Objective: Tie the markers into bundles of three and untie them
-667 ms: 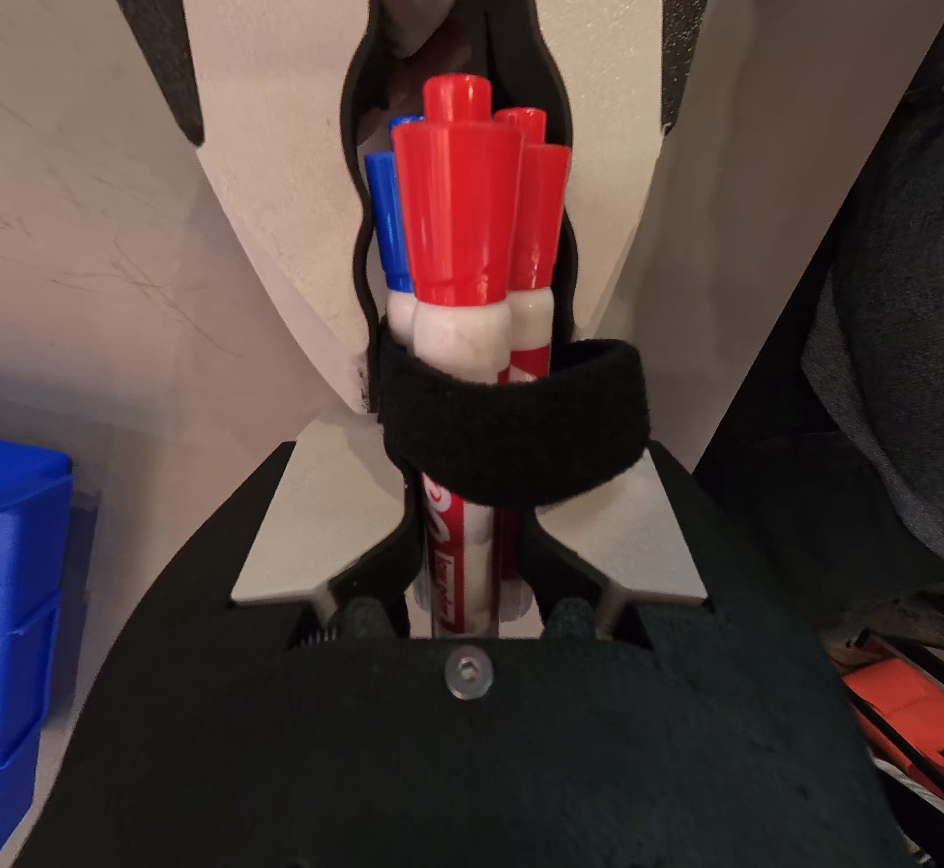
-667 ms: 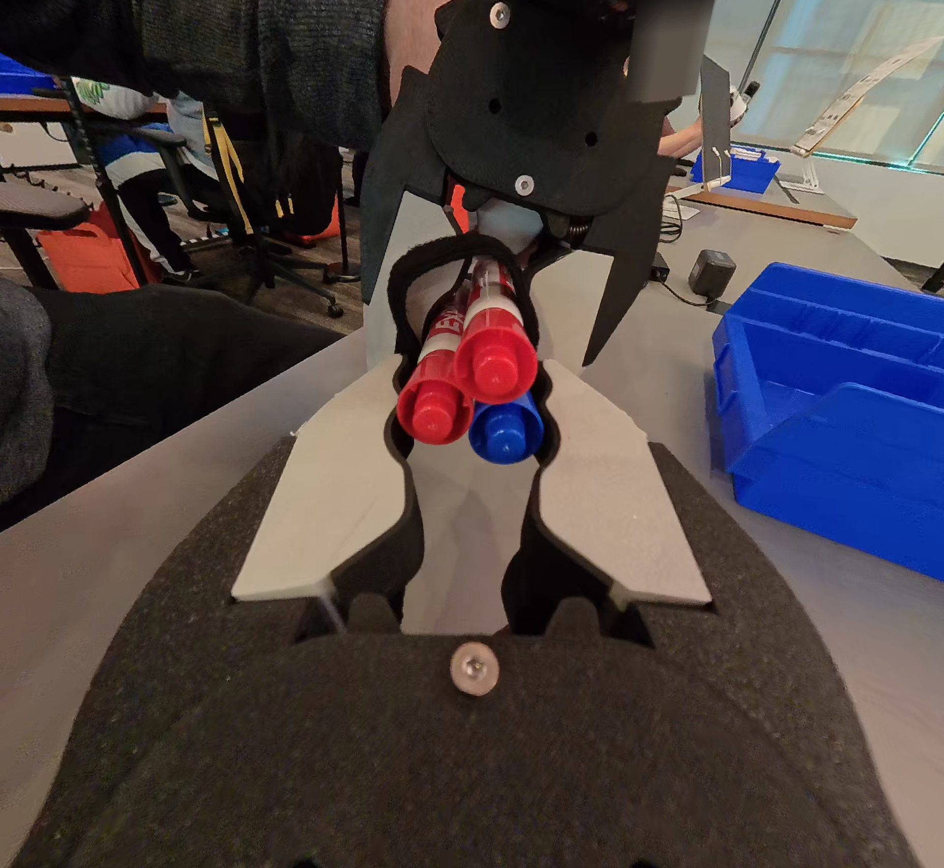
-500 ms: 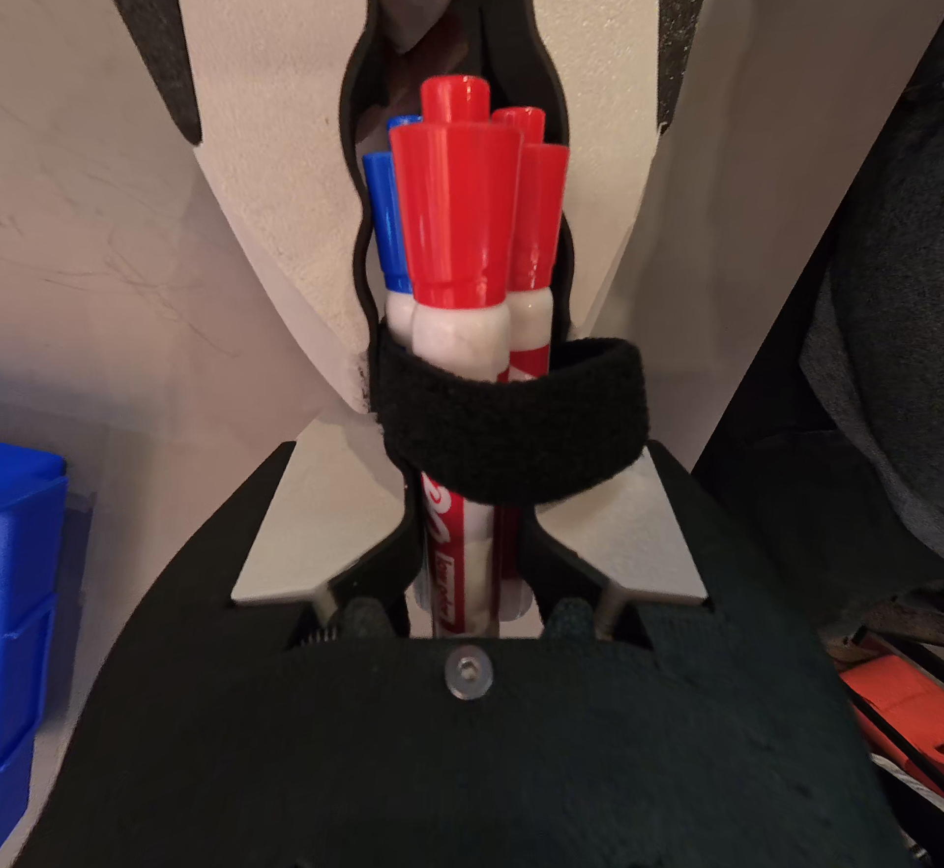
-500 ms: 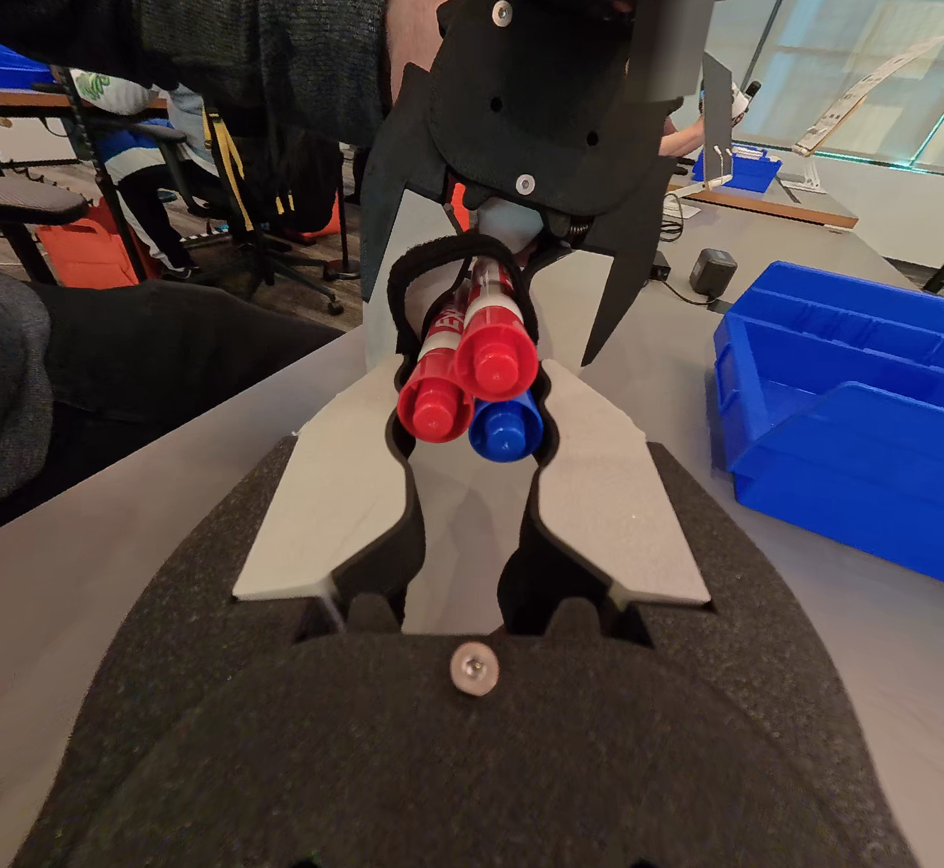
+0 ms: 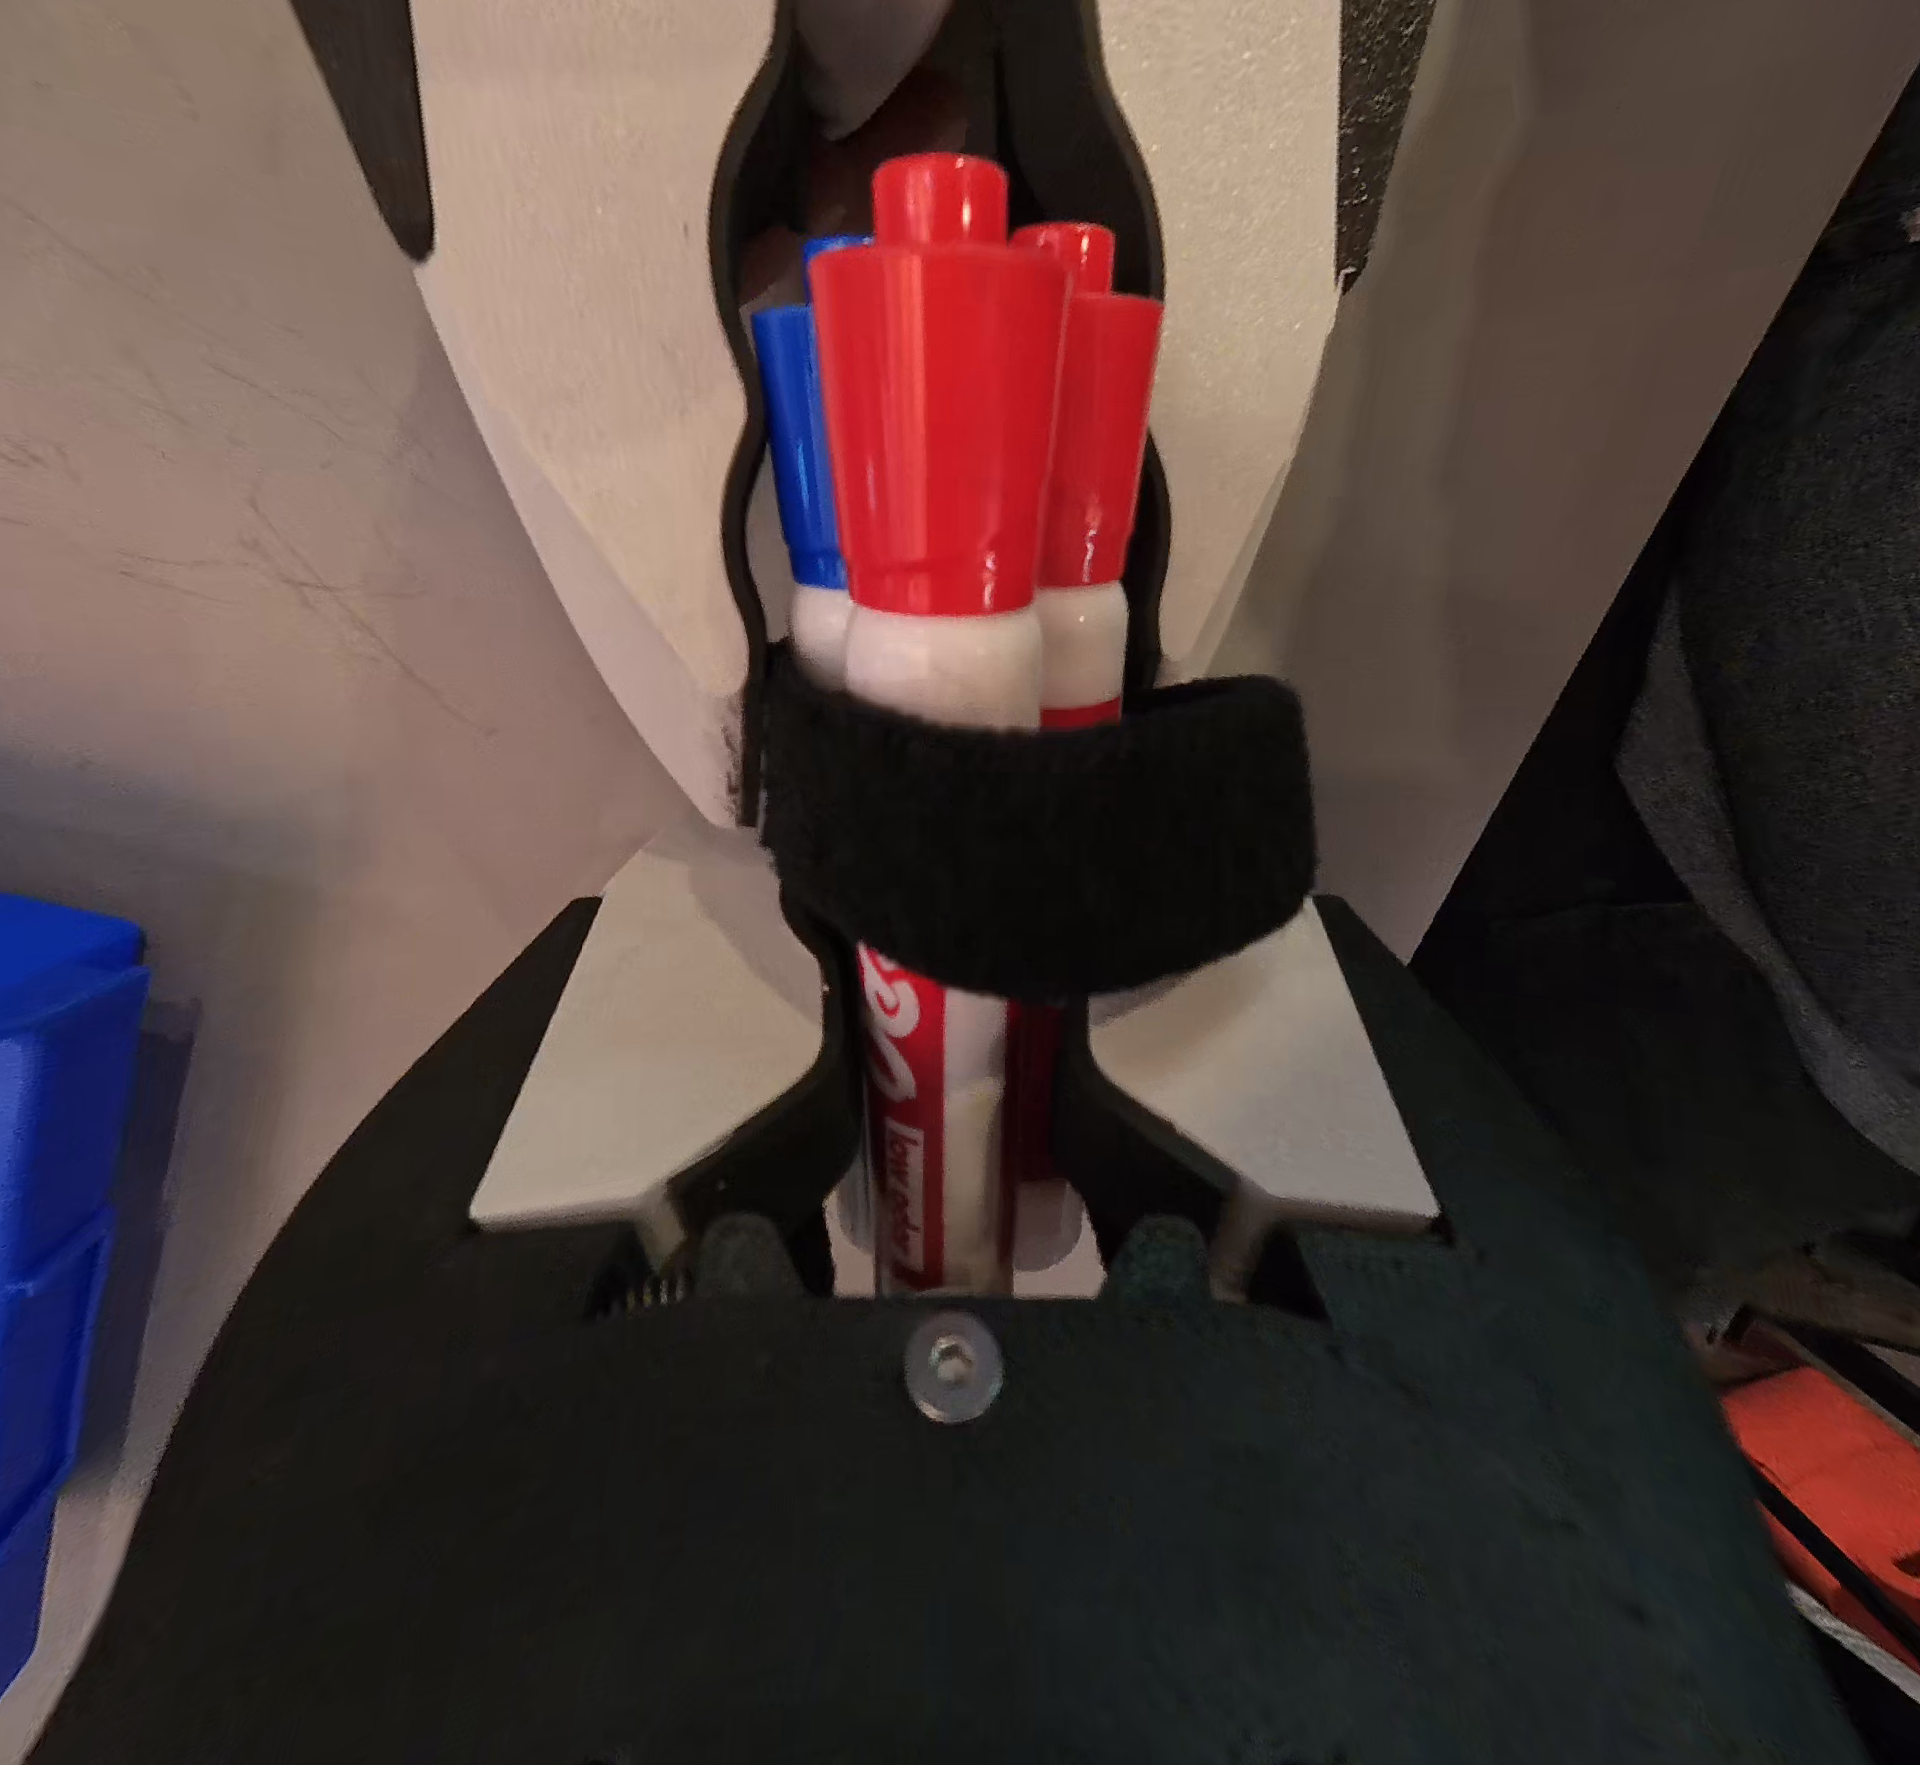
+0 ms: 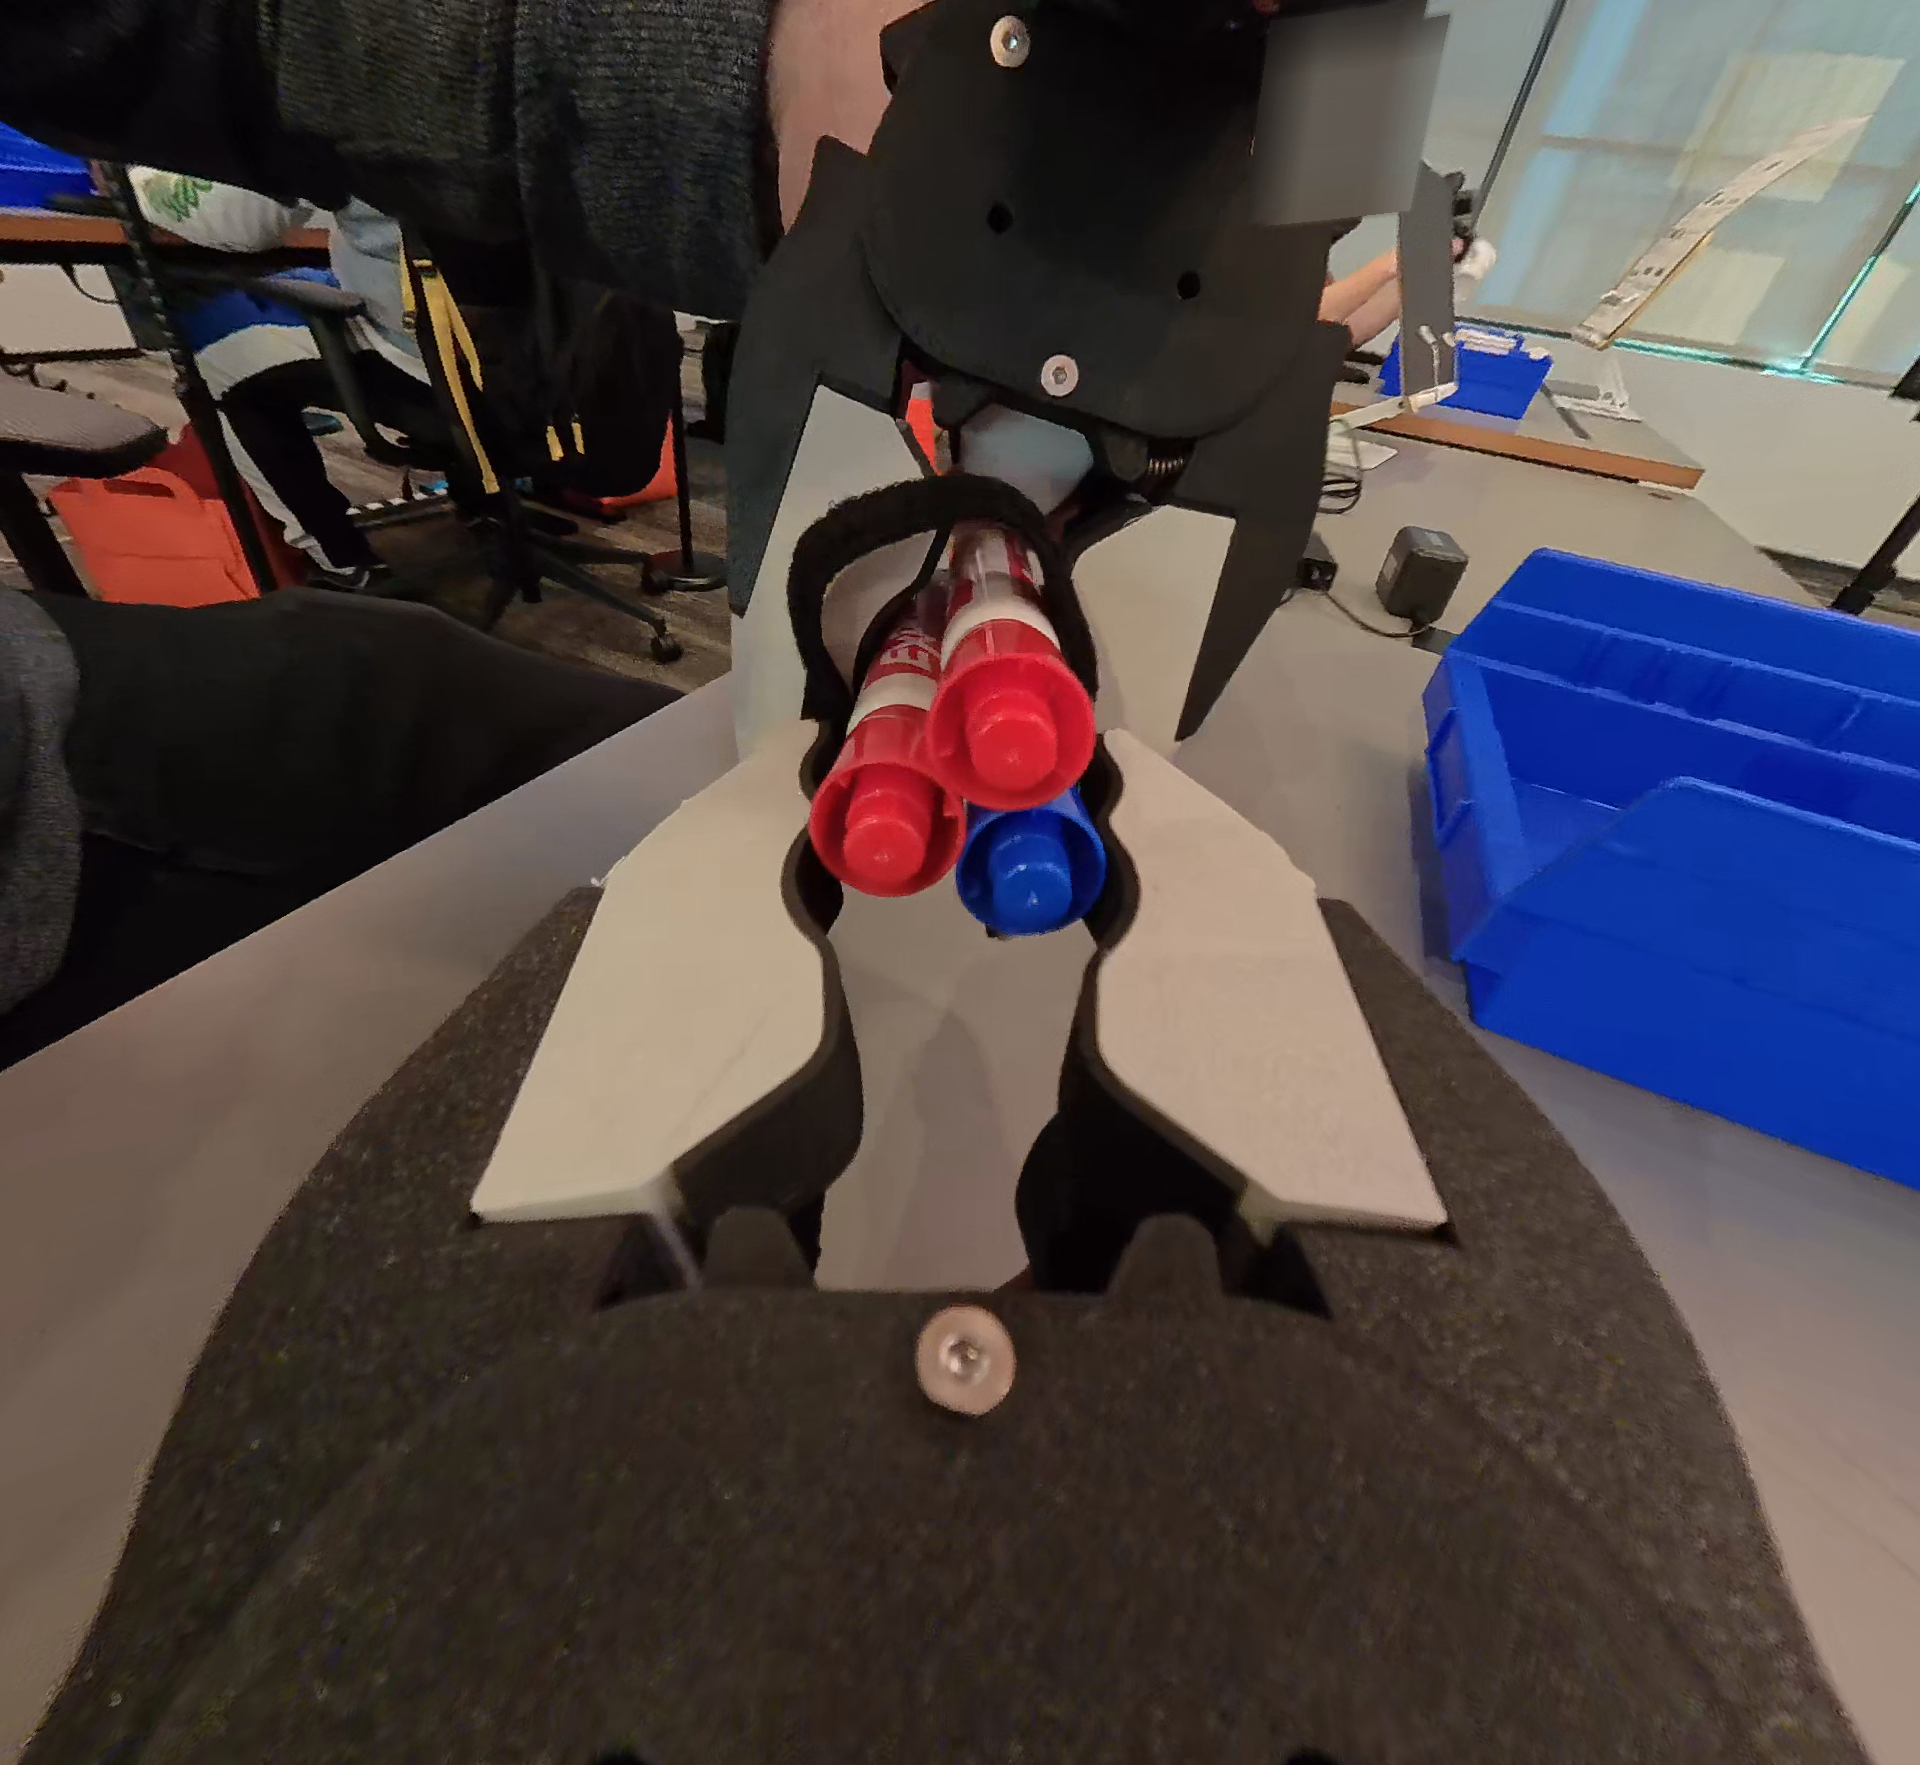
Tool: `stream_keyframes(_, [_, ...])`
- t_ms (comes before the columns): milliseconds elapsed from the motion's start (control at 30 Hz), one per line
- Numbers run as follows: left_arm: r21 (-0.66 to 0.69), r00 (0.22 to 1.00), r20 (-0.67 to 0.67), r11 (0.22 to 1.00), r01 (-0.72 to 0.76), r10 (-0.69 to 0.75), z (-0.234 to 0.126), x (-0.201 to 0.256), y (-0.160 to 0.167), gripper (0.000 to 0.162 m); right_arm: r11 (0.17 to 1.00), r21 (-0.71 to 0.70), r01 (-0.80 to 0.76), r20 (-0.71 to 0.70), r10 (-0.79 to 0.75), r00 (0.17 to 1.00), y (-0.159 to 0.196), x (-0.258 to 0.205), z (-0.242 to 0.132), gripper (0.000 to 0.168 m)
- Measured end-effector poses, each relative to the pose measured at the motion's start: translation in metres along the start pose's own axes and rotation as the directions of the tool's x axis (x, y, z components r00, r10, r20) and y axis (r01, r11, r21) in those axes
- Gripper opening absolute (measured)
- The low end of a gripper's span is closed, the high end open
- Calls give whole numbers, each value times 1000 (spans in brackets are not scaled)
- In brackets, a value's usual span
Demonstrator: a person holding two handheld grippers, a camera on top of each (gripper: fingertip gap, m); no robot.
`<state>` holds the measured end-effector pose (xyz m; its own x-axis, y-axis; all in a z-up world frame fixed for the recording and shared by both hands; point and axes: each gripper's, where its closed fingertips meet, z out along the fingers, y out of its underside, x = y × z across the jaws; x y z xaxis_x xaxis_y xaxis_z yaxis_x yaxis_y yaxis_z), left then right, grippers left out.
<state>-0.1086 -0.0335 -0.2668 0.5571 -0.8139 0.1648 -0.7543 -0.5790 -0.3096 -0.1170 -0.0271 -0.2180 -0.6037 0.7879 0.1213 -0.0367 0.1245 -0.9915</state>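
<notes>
Three markers, two with red caps [image 5: 940,427] and one with a blue cap [image 5: 795,448], are held as a bundle above the grey table [image 6: 312,1040]. A black hook-and-loop strap [image 5: 1039,842] is looped around their white barrels; in the right wrist view the strap [image 6: 831,562] bulges loose on the left side. My left gripper [image 5: 956,946] is shut on the barrels behind the strap. My right gripper [image 6: 961,759] faces it and is shut on the cap ends [image 6: 1013,739], its fingers flanking the caps.
A blue plastic bin [image 6: 1662,832] stands on the table to the right, and its corner shows in the left wrist view [image 5: 52,1196]. A small black power adapter [image 6: 1418,572] lies behind it. A person's grey sleeve [image 6: 416,53] reaches over. Office chairs and an orange bag [image 6: 156,531] are beyond the table's left edge. The grippers' ends are close to 5 centimetres from one another.
Both grippers and the bundle have drifted only slightly. Both grips and the strap stand as before.
</notes>
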Motion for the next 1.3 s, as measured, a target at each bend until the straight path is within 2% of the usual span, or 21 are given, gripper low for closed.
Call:
stream_keyframes(33, [9,1000,-11,1000,3,-3,0,1,-1,43,1000,5,-2,4,2,1000,-1,-1,0,43])
stream_keyframes(200, [17,1000,3,1000,-3,3,-3,-1,-2,43,1000,18,-11,-10,11,1000,-2,3,-2,46])
stream_keyframes(600, [1,1000,-14,1000,-2,2,-4,0,-3,42,1000,-6,-1,-15,0,1000,0,5,-3,35])
stream_keyframes(633, [-3,1000,-17,1000,1,-1,-4,0,-3,42,1000,-13,-15,-18,15,1000,1,7,-4,34])
stream_keyframes(667, [3,1000,-27,1000,-6,6,-4,3,-4,44,1000,-13,-24,-22,24,999,2,8,-5,20])
stream_keyframes(700, [11,1000,-27,1000,-9,9,-4,4,-6,43,1000,-11,-23,-21,22,1000,2,9,-6,16])
stream_keyframes(767, [10,999,-30,1000,-15,15,-5,5,-7,43,999,21,-49,-29,49,998,-5,8,-6,16])
stream_keyframes(833, [2,1000,7,1000,-14,14,-6,0,-7,42,999,-6,-44,-48,43,998,-1,11,-5,14])
stream_keyframes(933, [-9,999,38,1000,10,-10,-6,-6,-5,42,993,-20,-118,-55,117,992,5,15,-5,2])
stream_keyframes(1100, [-17,994,110,1000,26,-24,-6,-18,-2,42,959,-12,-285,-75,283,956,9,20,-1,1])
stream_keyframes(1300, [-33,983,174,997,73,-67,-6,-30,2,42,811,88,-578,-15,581,814,9,24,3,1])
